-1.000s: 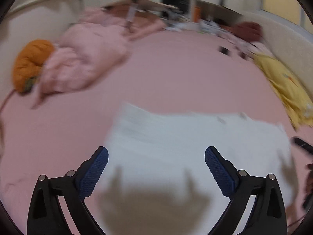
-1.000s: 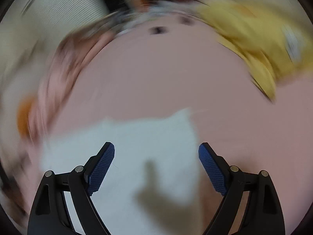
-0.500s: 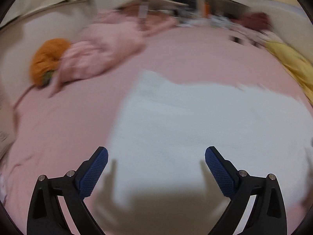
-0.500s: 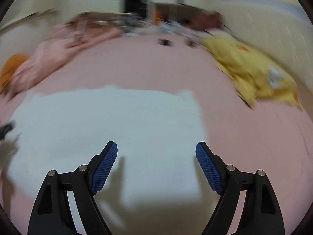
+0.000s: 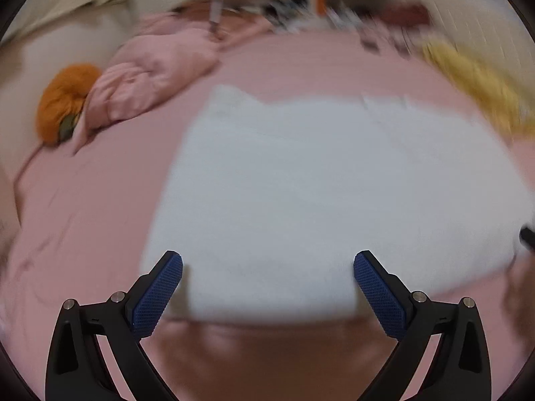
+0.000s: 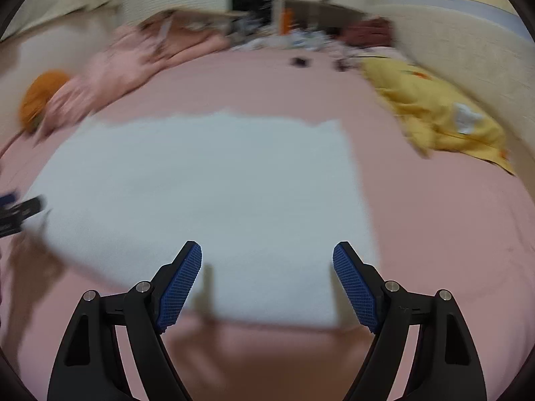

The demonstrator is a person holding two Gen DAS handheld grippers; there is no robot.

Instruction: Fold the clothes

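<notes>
White cloth (image 5: 317, 193): it lies spread flat on the pink bed sheet (image 5: 87, 207), with its near edge just in front of both tools; in the right wrist view (image 6: 214, 193) its right edge runs straight from far to near.
Left gripper (image 5: 267, 284): fingers wide apart, nothing between them, low over the near left part of the cloth.
Right gripper (image 6: 267, 277): fingers also apart and empty, over the near right part.
What changed: one second ago both cameras swung fast and the cloth filled only the low part of the views; now it fills the middle and both tools have come lower, toward its near edge.
Meaning for the task: I think the cloth is now laid out and the first fold is not yet made; the next step is probably to take the two near corners.
Around: a pink blanket (image 5: 150, 77) and an orange thing (image 5: 63, 100) at far left, a yellow garment (image 6: 434, 113) at right, all well apart from the cloth.
</notes>
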